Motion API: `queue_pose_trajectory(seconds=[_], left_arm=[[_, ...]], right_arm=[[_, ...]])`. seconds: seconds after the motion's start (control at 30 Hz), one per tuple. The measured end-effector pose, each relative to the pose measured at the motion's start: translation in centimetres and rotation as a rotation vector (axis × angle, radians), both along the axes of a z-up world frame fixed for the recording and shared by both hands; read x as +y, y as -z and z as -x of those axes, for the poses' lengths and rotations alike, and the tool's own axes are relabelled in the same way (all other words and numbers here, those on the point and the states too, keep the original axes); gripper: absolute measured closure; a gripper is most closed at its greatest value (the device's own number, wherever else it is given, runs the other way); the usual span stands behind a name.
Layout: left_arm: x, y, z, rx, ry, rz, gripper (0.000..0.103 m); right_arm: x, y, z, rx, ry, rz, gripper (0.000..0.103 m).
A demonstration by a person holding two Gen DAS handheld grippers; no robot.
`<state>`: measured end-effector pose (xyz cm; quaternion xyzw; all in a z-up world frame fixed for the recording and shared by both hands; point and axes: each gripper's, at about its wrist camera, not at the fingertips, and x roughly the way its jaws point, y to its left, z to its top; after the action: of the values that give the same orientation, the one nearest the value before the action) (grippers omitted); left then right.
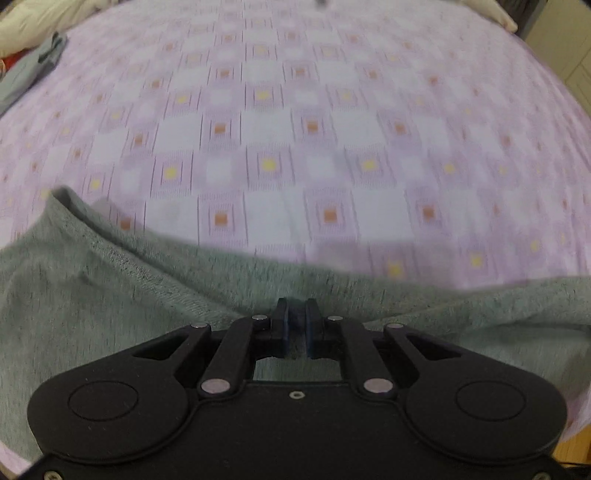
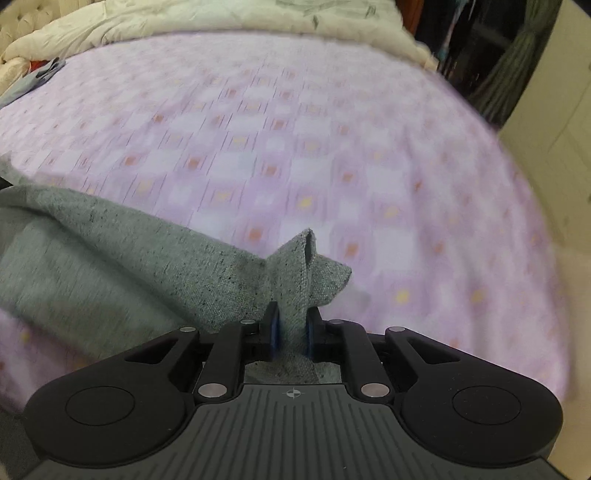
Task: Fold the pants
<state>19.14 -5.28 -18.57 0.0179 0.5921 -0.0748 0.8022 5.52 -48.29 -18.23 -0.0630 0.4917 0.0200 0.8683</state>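
Note:
The grey-green knit pants [image 1: 110, 295] are held up over the pink checked bedsheet [image 1: 295, 129]. My left gripper [image 1: 296, 314] is shut on the pants' edge, with cloth spreading to both sides of the jaws. In the right wrist view my right gripper [image 2: 293, 325] is shut on a corner of the pants [image 2: 291, 288]; the corner sticks up between the pads and the cloth trails off to the left [image 2: 92, 258]. Both views are motion-blurred.
A cream duvet [image 2: 221, 18] is bunched along the far side of the bed. A small pile of grey and red clothes [image 1: 29, 70] lies at the far left. A cupboard [image 2: 554, 147] and a tied curtain [image 2: 517, 66] stand to the right of the bed.

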Motion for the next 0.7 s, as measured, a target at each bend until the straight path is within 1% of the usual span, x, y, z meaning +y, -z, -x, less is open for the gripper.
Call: queue_pose_trajectory(seconds=[0.03,0.1,0.17,0.2,0.23,0.3,0.37,0.4,0.43,0.47,0.5,0.53,0.57,0.6,0.63,0.7], left_arm=[[-0.2,-0.3,-0.5,-0.017,0.005,0.001,0.09],[-0.8,-0.6,-1.3,-0.024,0.027,-0.001,0.09],[-1.4,-0.6,-2.0,-0.038,0.044,-0.003,0.09],[-1.6,-0.6,-2.2,-0.039,0.049,-0.005,0.09],[-1.7,-0.3,-2.4,-0.035,0.052,-0.011,0.089],[-1.8,0.4,-2.7,-0.023,0.045,-0.025,0.089],[-1.8,1.0,-2.9,-0.013,0.037,-0.031,0.089],[-1.8,1.0,-2.9,-0.011,0.036,-0.034,0.089],[-1.9,0.8,-2.8,-0.014,0.037,-0.034,0.09],[-2.0,0.5,-2.7,-0.014,0.043,-0.033,0.09],[-2.4,0.6,-2.6,-0.012,0.062,-0.029,0.09],[-2.6,0.4,-2.5,-0.017,0.081,-0.032,0.09],[-2.9,0.1,-2.1,-0.037,0.105,-0.044,0.09],[-3.4,0.1,-2.1,-0.053,0.124,-0.05,0.09],[-3.8,-0.3,-1.8,-0.074,0.15,-0.047,0.09],[-4.7,-0.9,-1.1,-0.108,0.188,-0.023,0.09]], right_arm=[[-0.2,-0.8,-0.6,-0.032,0.003,0.016,0.089],[-0.6,-2.0,-1.8,-0.079,-0.014,0.035,0.089],[-0.4,-2.4,-2.9,-0.106,-0.048,0.066,0.089],[-0.6,-2.1,-3.4,-0.096,-0.05,0.059,0.089],[-0.9,-1.2,-4.1,-0.058,-0.04,0.046,0.089],[-1.7,0.9,-4.8,0.0,-0.009,0.051,0.082],[-2.5,2.8,-5.5,0.073,0.058,0.054,0.082],[-3.2,3.2,-5.7,0.093,0.104,0.039,0.082],[-4.0,3.3,-5.8,0.107,0.162,-0.002,0.082],[-4.6,3.0,-5.8,0.1,0.212,-0.025,0.082],[-4.8,2.5,-5.8,0.083,0.245,-0.005,0.082],[-4.8,1.7,-5.7,0.052,0.261,0.036,0.082],[-4.7,0.9,-5.6,0.015,0.268,0.057,0.082],[-4.6,0.0,-5.4,-0.027,0.271,0.051,0.082],[-4.4,-1.0,-5.4,-0.069,0.265,0.028,0.081],[-3.7,-2.2,-5.7,-0.107,0.229,-0.011,0.081]])
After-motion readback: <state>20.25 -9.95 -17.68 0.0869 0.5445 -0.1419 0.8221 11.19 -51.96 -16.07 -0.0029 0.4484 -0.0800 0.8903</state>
